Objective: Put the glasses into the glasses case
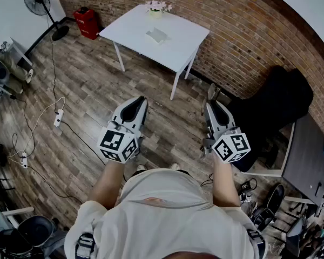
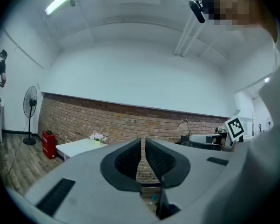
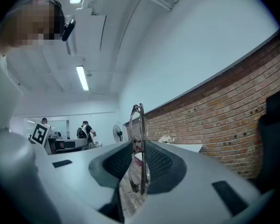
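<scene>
The right gripper [image 3: 138, 164] clamps the folded glasses [image 3: 139, 146] upright between its jaws. The left gripper [image 2: 143, 155] is closed on nothing. The glasses should travel level and unsqueezed to the white table [image 1: 181, 45] ahead. A pale flat object [image 1: 156, 35] near its middle may be the case, though it is too small to tell.

I see one white table [image 1: 179, 43] standing on the wood-plank floor [image 1: 92, 88]. On the tabletop there is a small pot of flowers [image 1: 157, 8] at the far edge and a pale flat case [image 1: 157, 35] near the centre, the two apart. On the floor: pedestal fan [image 1: 58, 32], red canister [image 1: 87, 22], white power strip [image 1: 58, 117] with trailing cable.
</scene>
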Action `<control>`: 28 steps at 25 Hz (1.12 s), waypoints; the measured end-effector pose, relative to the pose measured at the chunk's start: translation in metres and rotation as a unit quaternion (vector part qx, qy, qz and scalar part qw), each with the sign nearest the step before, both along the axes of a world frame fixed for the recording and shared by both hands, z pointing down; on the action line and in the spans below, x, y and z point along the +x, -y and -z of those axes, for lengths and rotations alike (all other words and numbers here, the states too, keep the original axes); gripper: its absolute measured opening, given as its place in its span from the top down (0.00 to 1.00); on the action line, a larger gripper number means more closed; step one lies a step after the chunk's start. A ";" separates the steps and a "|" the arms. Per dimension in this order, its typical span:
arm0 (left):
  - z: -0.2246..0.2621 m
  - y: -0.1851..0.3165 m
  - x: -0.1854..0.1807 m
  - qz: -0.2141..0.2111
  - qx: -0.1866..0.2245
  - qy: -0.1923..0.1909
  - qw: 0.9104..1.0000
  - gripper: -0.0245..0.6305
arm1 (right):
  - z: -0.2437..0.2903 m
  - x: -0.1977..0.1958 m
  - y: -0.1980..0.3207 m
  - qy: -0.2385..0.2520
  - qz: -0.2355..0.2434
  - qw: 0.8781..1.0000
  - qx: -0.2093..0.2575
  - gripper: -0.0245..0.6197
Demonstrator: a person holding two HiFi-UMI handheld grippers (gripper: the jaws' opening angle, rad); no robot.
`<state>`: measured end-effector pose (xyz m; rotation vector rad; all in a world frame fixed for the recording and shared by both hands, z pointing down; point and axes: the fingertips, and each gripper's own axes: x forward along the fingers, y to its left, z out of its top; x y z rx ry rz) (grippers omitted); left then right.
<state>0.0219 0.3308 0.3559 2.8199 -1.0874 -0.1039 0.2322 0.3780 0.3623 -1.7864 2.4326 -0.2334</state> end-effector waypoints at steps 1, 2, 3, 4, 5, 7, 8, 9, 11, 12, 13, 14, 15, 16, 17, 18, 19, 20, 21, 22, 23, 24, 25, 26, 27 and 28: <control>-0.001 0.000 0.000 0.000 -0.002 -0.001 1.000 0.90 | -0.001 -0.001 0.000 0.000 0.001 1.000 0.000 0.75; -0.002 0.000 -0.001 0.000 -0.003 -0.001 1.000 0.90 | -0.001 -0.002 -0.001 0.000 0.002 1.000 0.000 0.75; -0.002 0.000 -0.002 0.000 -0.003 -0.002 1.000 0.90 | -0.001 -0.003 -0.001 0.000 0.003 1.000 0.000 0.75; -0.002 -0.001 -0.003 0.001 -0.003 -0.003 1.000 0.90 | -0.001 -0.004 -0.002 -0.001 0.004 1.000 0.000 0.75; -0.002 -0.001 -0.004 0.003 -0.001 -0.004 1.000 0.90 | -0.001 -0.005 -0.002 -0.001 0.004 1.000 0.001 0.75; -0.002 -0.002 -0.007 0.005 0.000 -0.005 1.000 0.90 | 0.000 -0.008 -0.002 -0.001 0.007 1.000 0.000 0.75; -0.003 -0.002 -0.009 0.006 -0.001 -0.005 1.000 0.90 | -0.001 -0.010 -0.002 -0.001 0.008 1.000 -0.001 0.75; -0.004 -0.001 -0.010 0.006 -0.001 -0.005 1.000 0.90 | -0.002 -0.011 -0.001 -0.001 0.009 1.000 -0.002 0.75; -0.006 0.000 -0.013 0.008 -0.003 -0.004 1.000 0.90 | -0.005 -0.013 0.002 0.000 0.011 1.000 -0.004 0.75; -0.006 0.001 -0.016 0.009 -0.004 -0.004 1.000 0.90 | -0.006 -0.015 0.003 -0.001 0.012 1.000 -0.005 0.75; -0.007 0.002 -0.019 0.011 -0.006 -0.004 1.000 0.90 | -0.007 -0.018 0.005 -0.001 0.014 1.000 -0.005 0.75; -0.008 0.002 -0.022 0.013 -0.007 -0.004 1.000 0.90 | -0.008 -0.021 0.006 -0.001 0.016 1.000 -0.005 0.75; -0.009 0.002 -0.026 0.014 -0.009 -0.005 1.000 0.90 | -0.009 -0.024 0.007 -0.002 0.018 1.000 -0.007 0.75; -0.010 0.003 -0.029 0.016 -0.010 -0.005 1.000 0.90 | -0.010 -0.027 0.008 -0.003 0.019 1.000 -0.010 0.75; -0.011 0.004 -0.032 0.017 -0.012 -0.005 1.000 0.90 | -0.011 -0.030 0.009 -0.004 0.019 1.000 -0.012 0.75; -0.012 0.006 -0.036 0.019 -0.014 -0.005 1.000 0.90 | -0.012 -0.033 0.012 -0.005 0.020 1.000 -0.014 0.75; -0.014 0.007 -0.041 0.020 -0.016 -0.005 1.000 0.90 | -0.013 -0.036 0.014 -0.005 0.020 1.000 -0.015 0.75; -0.015 0.009 -0.047 0.022 -0.019 -0.005 1.000 0.90 | -0.014 -0.041 0.017 -0.006 0.021 1.000 -0.017 0.75; -0.016 0.012 -0.054 0.025 -0.022 -0.005 0.999 0.90 | -0.014 -0.045 0.021 -0.005 0.022 1.000 -0.019 0.75; -0.017 0.014 -0.061 0.028 -0.025 -0.006 0.999 0.90 | -0.015 -0.051 0.024 -0.002 0.023 1.000 -0.022 0.75; -0.019 0.016 -0.069 0.030 -0.027 -0.007 0.999 0.90 | -0.016 -0.056 0.027 0.003 0.024 0.999 -0.024 0.75; -0.020 0.018 -0.077 0.031 -0.029 -0.007 0.999 0.90 | -0.018 -0.062 0.030 0.010 0.024 0.999 -0.027 0.75; -0.021 0.020 -0.085 0.032 -0.031 -0.007 0.999 0.90 | -0.019 -0.068 0.033 0.016 0.024 0.999 -0.029 0.75; -0.024 0.022 -0.092 0.032 -0.031 -0.006 0.999 0.90 | -0.022 -0.075 0.035 0.019 0.025 0.999 -0.029 0.75; -0.026 0.024 -0.100 0.033 -0.032 -0.004 0.999 0.90 | -0.024 -0.082 0.038 0.019 0.025 0.999 -0.027 0.75; -0.030 0.027 -0.108 0.034 -0.033 -0.002 0.999 0.90 | -0.026 -0.089 0.042 0.018 0.027 0.999 -0.023 0.75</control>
